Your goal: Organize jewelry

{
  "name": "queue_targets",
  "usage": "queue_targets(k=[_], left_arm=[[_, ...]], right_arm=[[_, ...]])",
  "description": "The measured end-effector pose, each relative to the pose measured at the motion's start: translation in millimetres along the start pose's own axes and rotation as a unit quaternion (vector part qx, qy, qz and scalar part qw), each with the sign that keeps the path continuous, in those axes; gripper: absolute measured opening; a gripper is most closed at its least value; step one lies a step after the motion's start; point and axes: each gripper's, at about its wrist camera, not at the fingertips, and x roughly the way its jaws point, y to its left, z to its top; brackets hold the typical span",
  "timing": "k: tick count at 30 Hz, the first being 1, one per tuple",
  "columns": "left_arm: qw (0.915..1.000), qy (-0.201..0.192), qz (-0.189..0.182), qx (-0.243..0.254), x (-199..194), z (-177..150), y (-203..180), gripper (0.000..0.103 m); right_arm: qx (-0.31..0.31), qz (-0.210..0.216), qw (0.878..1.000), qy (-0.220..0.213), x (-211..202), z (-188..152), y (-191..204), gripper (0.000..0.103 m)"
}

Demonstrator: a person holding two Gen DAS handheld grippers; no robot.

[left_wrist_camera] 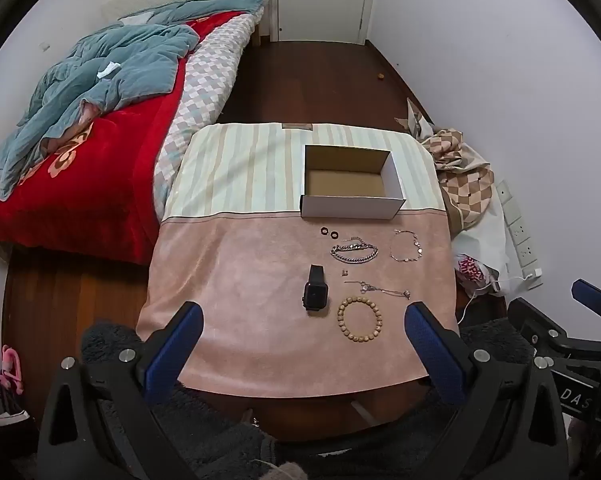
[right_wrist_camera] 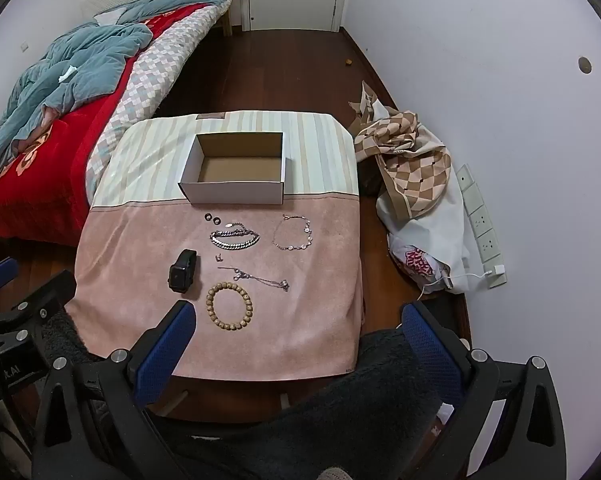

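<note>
An open, empty cardboard box (left_wrist_camera: 350,200) (right_wrist_camera: 236,196) stands on the table's striped part. In front of it on the pink cloth lie two black rings (left_wrist_camera: 328,233) (right_wrist_camera: 212,219), a silver chain bracelet (left_wrist_camera: 354,254) (right_wrist_camera: 234,239), a thin charm bracelet (left_wrist_camera: 406,245) (right_wrist_camera: 292,233), a small earring (left_wrist_camera: 344,272) (right_wrist_camera: 219,257), a thin necklace (left_wrist_camera: 376,288) (right_wrist_camera: 256,276), a black smartwatch (left_wrist_camera: 315,288) (right_wrist_camera: 183,271) and a wooden bead bracelet (left_wrist_camera: 359,319) (right_wrist_camera: 229,302). My left gripper (left_wrist_camera: 302,316) and right gripper (right_wrist_camera: 296,316) are open and empty, back from the table's near edge.
A bed with a red blanket and blue duvet (left_wrist_camera: 80,120) (right_wrist_camera: 60,80) is to the left. A pile of checked cloth and a bag (left_wrist_camera: 466,200) (right_wrist_camera: 416,184) lies on the floor to the right, by a power strip (right_wrist_camera: 480,224). A dark fuzzy cloth (right_wrist_camera: 360,400) lies below.
</note>
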Motion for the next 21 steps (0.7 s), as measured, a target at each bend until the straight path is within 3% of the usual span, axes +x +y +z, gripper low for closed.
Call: queue_targets(k=[21], left_arm=[[1.0000, -0.001, 0.006, 0.001, -2.8, 2.9, 5.8, 0.103]], right_arm=[[0.001, 0.001, 1.000, -0.007, -1.4, 0.4, -3.7, 0.103]])
